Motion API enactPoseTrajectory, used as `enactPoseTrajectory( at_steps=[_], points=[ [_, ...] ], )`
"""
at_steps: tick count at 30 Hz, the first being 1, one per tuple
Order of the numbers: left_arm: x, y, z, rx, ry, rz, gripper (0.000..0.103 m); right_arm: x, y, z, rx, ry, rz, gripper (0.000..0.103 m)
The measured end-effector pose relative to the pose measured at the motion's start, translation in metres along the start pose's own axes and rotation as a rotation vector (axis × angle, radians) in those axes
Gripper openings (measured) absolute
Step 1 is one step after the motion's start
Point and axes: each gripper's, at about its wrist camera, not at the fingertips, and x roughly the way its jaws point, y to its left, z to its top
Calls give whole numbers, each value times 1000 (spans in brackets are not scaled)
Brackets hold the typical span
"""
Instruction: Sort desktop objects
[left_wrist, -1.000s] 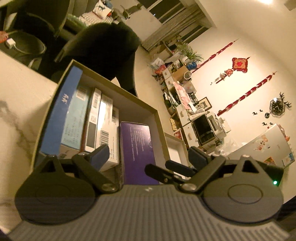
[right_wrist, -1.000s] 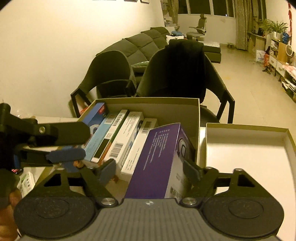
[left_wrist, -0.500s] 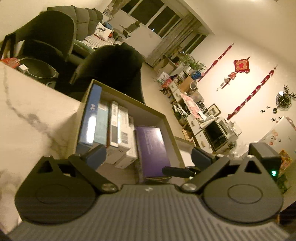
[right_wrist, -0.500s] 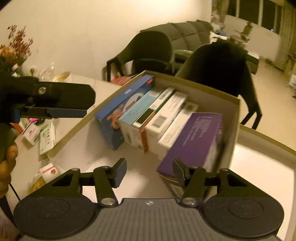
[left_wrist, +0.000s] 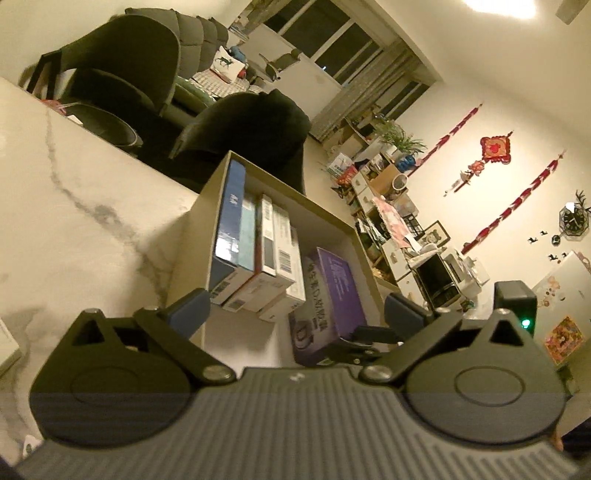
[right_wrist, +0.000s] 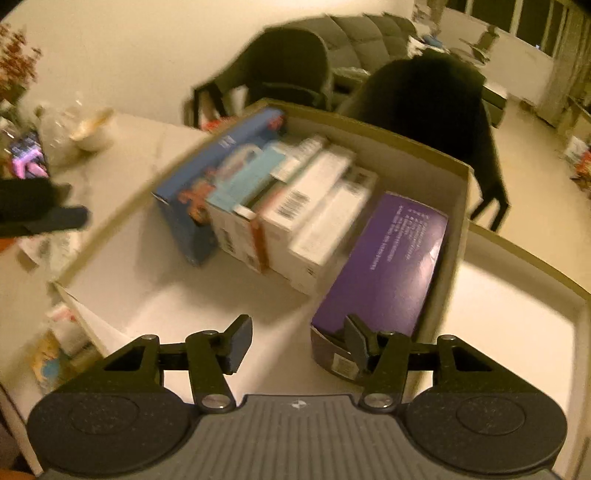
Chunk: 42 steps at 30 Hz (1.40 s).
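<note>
**Desk sorting: two tools over an open cardboard box**

Left tool (left_wrist: 293, 308): jaws spread wide, nothing between the blue pads. It hangs low at the near end of the cardboard box (left_wrist: 199, 225), pointing along its length. Its black finger also shows at the left edge of the right wrist view (right_wrist: 48, 218), above the desk.

Right tool (right_wrist: 295, 341): jaws partly apart with no object gripped. The left pad hangs over bare box floor; the right pad sits just at the near end of the purple box (right_wrist: 388, 266), and contact cannot be told. This view is blurred.

Purple box: lies flat inside the cardboard box, against its right wall, printed top face upward. Also seen from the left wrist (left_wrist: 328, 291).

Row of packets, standing on edge side by side to the left of the purple box:
- blue box (right_wrist: 207, 177), outermost, against the left wall;
- pale teal packet (right_wrist: 251, 177) next to it;
- white cartons with barcodes (right_wrist: 306, 210), filling the gap up to the purple box.

Near half of the cardboard box floor: bare.

Second shallow tray (right_wrist: 517, 325): just right of the cardboard box, white inside.

Desk (left_wrist: 74, 206): pale marble with grey veining. Small packets (right_wrist: 59, 343) lie by the box's near left corner; a bowl (right_wrist: 90, 129) stands further back.

Beyond: two dark chairs (right_wrist: 436, 96) at the desk's far edge.
</note>
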Motion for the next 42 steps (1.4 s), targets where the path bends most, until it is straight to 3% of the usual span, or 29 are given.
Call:
enactPoseTrajectory(
  at_steps=[10,20,34,42],
  points=[
    [-10,11,-16,-17,0,21,103,-3,4,-8,-122,46,-22,59],
    [-14,16,-26,-39,15,31,103,7,16,-6,-329,81,-130,51],
    [-27,16,-31,-26,-4,73,103,26,8,17,-266,38,-160,50],
    [-50,16,-38,-13,-47,140,103,22,-5,16,-135,-42,-173,53]
  ],
)
